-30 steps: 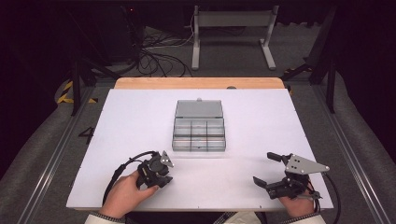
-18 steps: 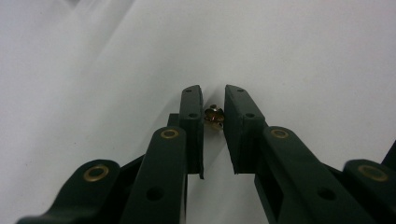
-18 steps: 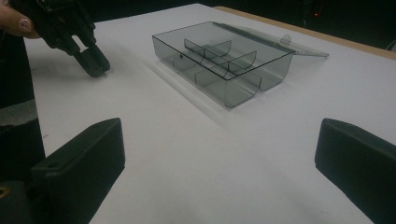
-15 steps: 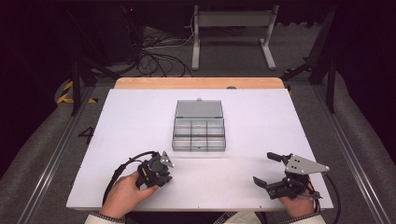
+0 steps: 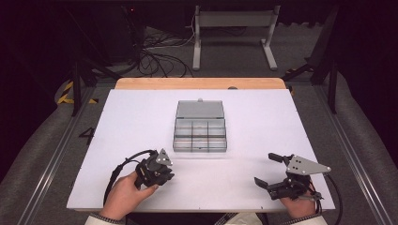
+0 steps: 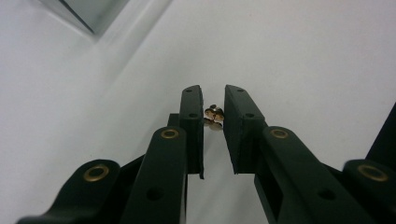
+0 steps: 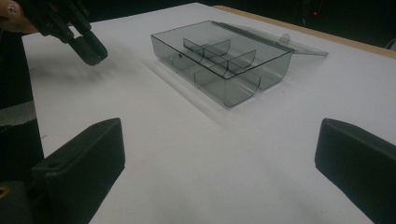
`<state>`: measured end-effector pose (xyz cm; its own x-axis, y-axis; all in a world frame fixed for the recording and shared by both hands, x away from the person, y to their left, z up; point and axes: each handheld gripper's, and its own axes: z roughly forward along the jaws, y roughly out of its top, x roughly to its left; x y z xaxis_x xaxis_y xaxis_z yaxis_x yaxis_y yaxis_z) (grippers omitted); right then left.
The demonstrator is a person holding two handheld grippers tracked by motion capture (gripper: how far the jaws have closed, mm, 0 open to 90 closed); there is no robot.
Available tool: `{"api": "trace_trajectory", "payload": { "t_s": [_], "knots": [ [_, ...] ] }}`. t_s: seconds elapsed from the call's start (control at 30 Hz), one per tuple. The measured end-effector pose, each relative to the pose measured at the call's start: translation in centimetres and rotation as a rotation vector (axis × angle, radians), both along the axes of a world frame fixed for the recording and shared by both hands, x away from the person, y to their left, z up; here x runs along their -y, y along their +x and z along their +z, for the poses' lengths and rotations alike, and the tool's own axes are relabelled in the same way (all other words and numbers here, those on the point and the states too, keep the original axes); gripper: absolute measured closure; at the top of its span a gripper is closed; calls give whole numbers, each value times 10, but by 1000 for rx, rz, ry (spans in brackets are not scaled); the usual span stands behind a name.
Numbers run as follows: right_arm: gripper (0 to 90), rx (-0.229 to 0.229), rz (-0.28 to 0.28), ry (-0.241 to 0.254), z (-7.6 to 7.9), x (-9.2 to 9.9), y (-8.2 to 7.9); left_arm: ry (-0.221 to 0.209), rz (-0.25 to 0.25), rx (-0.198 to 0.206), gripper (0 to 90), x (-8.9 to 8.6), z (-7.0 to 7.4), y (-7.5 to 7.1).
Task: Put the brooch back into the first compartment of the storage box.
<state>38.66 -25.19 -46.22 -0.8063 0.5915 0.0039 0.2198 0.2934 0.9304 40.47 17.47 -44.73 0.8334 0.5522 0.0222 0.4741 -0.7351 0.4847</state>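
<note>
Since the small brass-coloured metal piece [image 6: 214,115] sits right between my left gripper's [image 6: 213,100] jaws, near their tips, that is where my attention goes first. It looks like a tiny screw or fitting, too small to name surely. The jaws stand narrowly parted around it; I cannot tell whether the pads actually bear on it or merely flank it. I judge it hard, very light and smooth, so it could squirt out sideways or roll if squeezed off-centre. I would take it squarely across its widest part, well inside the pad faces.

From the high view, my left gripper [image 5: 157,169] hangs low over the white table [image 5: 263,122] at about seven o'clock from the clear compartment box [image 5: 200,132]. That box lies at the table's middle with its lid folded back toward twelve o'clock, its cells looking empty from here. My right gripper [image 5: 271,169] rests at about five o'clock from the box, well apart from it, jaws spread wide and holding nothing.
</note>
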Motion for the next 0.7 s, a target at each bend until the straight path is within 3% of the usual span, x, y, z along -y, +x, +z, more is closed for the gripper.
{"api": "trace_trajectory", "payload": {
  "t_s": [0.17, 0.53, 0.7],
  "knots": [
    [24, -4, -1, 1, 0, 0, 0, -52, 13, 20, 781, -3, 6, -1],
    [24, -2, -1, 0, 0, 0, 0, -76, 8, 28, 781, -4, 10, -3],
    [23, -2, -1, 0, 0, 0, 0, -116, 9, 35, 781, -4, 14, -4]
  ]
}}
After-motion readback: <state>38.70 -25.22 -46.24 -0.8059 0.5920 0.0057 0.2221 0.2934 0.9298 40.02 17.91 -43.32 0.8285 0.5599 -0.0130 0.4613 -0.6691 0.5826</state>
